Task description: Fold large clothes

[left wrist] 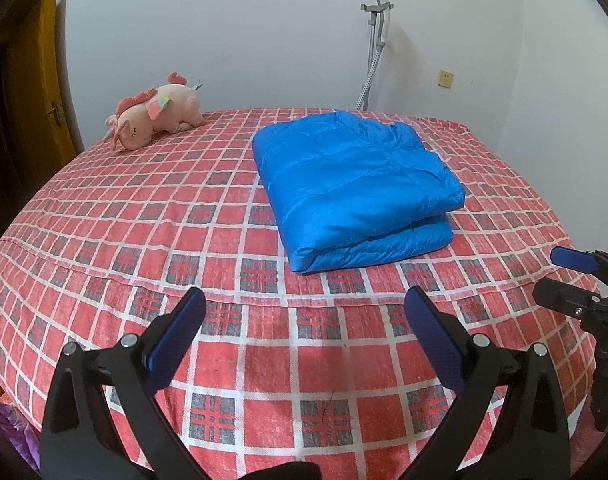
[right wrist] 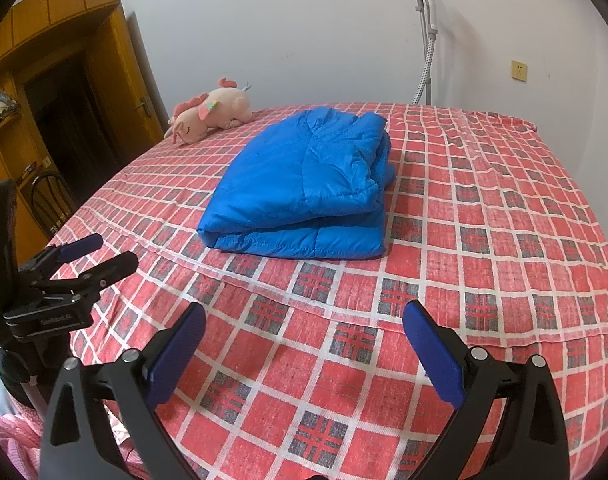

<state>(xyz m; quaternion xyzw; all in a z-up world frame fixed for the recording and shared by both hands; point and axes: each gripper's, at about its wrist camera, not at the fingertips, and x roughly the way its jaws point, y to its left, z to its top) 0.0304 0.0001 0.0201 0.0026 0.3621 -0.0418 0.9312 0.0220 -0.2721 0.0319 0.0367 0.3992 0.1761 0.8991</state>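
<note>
A blue puffer jacket (left wrist: 356, 188) lies folded into a thick rectangle on the red checked bed (left wrist: 144, 208). It also shows in the right wrist view (right wrist: 304, 184). My left gripper (left wrist: 304, 312) is open and empty, held over the bed's near edge, short of the jacket. My right gripper (right wrist: 304, 316) is open and empty too, also over the near edge, apart from the jacket. The right gripper shows at the right edge of the left wrist view (left wrist: 560, 280). The left gripper shows at the left edge of the right wrist view (right wrist: 100, 254).
A pink plush unicorn (left wrist: 156, 116) lies at the bed's far left corner. A garment steamer (left wrist: 374, 40) stands by the white wall behind the bed. A wooden door (right wrist: 104, 92) and a chair (right wrist: 50, 200) are to the left.
</note>
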